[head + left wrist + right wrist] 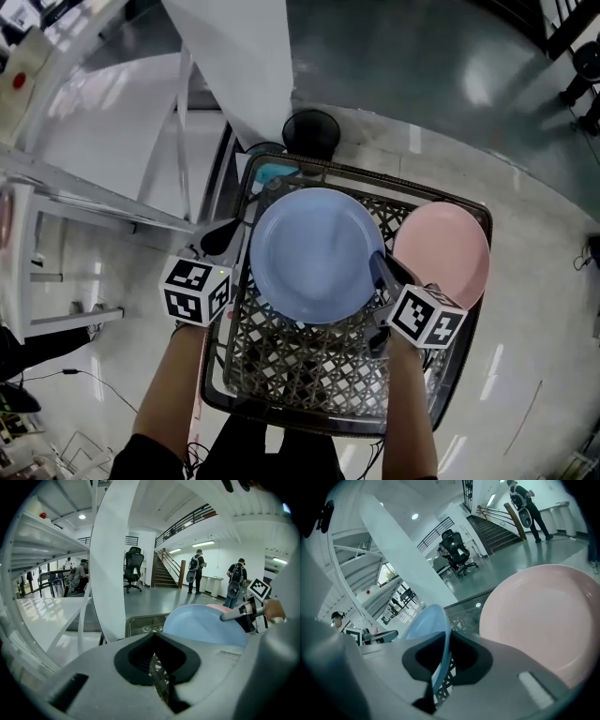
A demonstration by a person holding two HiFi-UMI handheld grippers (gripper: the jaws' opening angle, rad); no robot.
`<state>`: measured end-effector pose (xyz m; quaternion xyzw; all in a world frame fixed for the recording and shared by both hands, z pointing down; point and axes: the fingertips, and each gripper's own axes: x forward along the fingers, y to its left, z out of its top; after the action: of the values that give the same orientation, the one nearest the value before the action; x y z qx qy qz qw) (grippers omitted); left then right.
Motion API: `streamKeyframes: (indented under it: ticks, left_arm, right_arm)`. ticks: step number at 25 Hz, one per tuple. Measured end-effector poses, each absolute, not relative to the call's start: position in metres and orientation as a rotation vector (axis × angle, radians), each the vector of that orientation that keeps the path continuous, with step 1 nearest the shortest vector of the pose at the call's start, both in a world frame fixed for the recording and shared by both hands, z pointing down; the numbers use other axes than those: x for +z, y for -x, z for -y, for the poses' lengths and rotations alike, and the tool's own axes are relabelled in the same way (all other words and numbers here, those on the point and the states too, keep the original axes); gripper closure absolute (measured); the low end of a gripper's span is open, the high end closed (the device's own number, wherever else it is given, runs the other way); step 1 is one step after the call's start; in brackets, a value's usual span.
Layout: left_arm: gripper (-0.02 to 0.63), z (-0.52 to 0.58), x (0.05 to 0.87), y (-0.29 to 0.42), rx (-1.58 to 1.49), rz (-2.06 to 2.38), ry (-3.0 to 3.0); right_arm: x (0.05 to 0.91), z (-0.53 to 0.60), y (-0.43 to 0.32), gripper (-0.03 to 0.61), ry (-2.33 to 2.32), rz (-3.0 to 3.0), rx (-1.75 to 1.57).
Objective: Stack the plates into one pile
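A light blue plate (pixel 314 253) hangs tilted over the dark wire basket (pixel 309 417). My right gripper (pixel 382 267) is shut on its right rim. In the right gripper view the blue plate (pixel 426 625) runs edge-on between the jaws of my right gripper (pixel 438 667). A pink plate (pixel 445 248) leans at the basket's right side and fills the right of that view as the pink plate (pixel 539 616). My left gripper (pixel 220 234) is at the basket's left edge, shut on nothing. From my left gripper (pixel 157 667) the blue plate (pixel 201 623) shows ahead to the right.
A white column (pixel 239 56) rises behind the basket, with a black round object (pixel 311 131) at its foot. White shelving (pixel 94 187) stands to the left. A teal item (pixel 277 173) lies at the basket's far rim. People (pixel 194 573) stand far off near stairs.
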<state>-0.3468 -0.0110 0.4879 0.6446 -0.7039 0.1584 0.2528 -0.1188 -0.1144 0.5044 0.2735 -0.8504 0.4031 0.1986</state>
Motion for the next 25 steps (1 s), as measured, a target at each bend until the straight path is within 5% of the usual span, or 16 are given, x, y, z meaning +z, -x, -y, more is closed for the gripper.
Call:
streamKeyframes:
  ticks: [25]
  left_arm:
    - [0.617,0.118,0.473,0.194,0.526,1.673,-2.032]
  right_arm:
    - [0.473,0.182,-0.096,0.534,-1.273,2.315,1.314]
